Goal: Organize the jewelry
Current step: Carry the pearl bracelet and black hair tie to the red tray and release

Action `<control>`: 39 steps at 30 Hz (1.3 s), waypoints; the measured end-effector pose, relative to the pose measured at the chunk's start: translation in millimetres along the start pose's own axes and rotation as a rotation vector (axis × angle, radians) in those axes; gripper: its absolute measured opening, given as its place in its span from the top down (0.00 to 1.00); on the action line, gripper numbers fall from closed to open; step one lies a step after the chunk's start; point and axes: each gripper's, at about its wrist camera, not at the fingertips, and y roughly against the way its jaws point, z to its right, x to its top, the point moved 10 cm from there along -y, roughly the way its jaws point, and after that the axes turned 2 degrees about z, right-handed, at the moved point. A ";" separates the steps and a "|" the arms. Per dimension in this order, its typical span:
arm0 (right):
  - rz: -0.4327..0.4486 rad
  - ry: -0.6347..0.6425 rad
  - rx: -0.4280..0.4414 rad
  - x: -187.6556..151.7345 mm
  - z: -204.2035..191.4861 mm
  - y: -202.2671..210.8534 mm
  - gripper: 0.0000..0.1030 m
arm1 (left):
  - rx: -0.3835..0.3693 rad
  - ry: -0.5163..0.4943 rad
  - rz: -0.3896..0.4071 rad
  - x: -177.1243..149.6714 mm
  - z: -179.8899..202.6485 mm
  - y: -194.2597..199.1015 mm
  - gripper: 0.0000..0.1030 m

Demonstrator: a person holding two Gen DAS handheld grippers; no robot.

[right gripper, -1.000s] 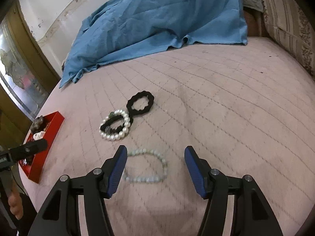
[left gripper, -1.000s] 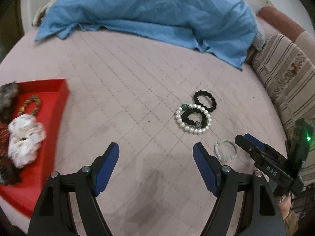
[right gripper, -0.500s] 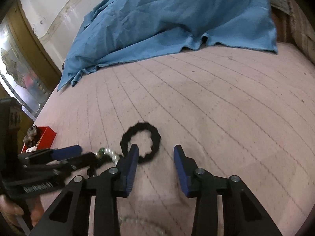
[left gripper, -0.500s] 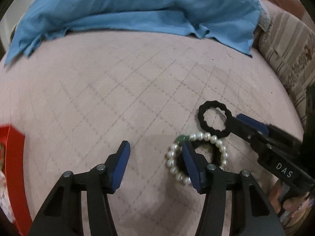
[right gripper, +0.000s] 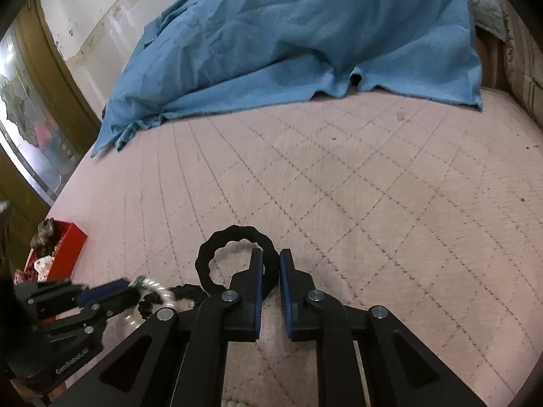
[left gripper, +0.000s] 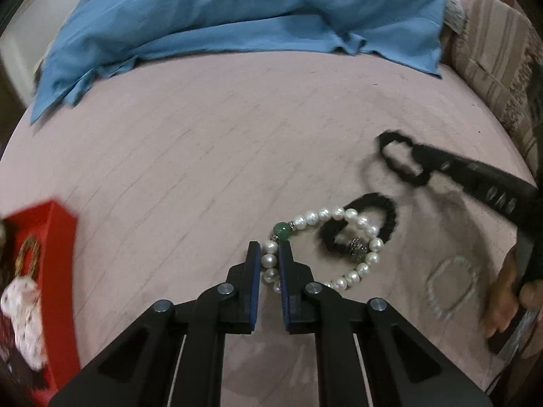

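My left gripper (left gripper: 269, 249) is shut on the white pearl bracelet (left gripper: 353, 234), which has one green bead and lies on the pink bed cover over a black hair tie (left gripper: 385, 205). My right gripper (right gripper: 270, 257) is shut on the rim of a black wavy hair ring (right gripper: 217, 251); in the left wrist view that ring (left gripper: 397, 142) hangs from its tips, lifted off the cover. A pale green bead bracelet (left gripper: 451, 283) lies at the right. The red tray (left gripper: 61, 257) sits at the left with a white scrunchie (left gripper: 23, 305) in it.
A blue blanket (left gripper: 237, 13) is heaped across the far side of the bed. Striped cushions (left gripper: 499, 54) stand at the far right. The red tray (right gripper: 66, 247) shows at the bed's left edge in the right wrist view, with a window beyond.
Both grippers moved forward and closed: the left onto the pearl bracelet, the right onto the black wavy ring, which now sits higher and to the right, off the cover.
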 end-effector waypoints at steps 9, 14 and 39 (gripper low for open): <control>0.076 0.028 0.056 5.5 -29.2 31.0 0.90 | -0.003 0.129 0.055 -27.3 -47.7 63.5 0.91; 0.071 0.056 0.070 -6.6 -45.7 39.5 0.90 | -0.007 0.160 0.131 -31.3 -63.2 107.2 0.91; 0.039 0.234 0.165 -42.9 -205.3 85.2 0.90 | -0.030 0.438 0.208 -105.4 -188.8 162.6 0.91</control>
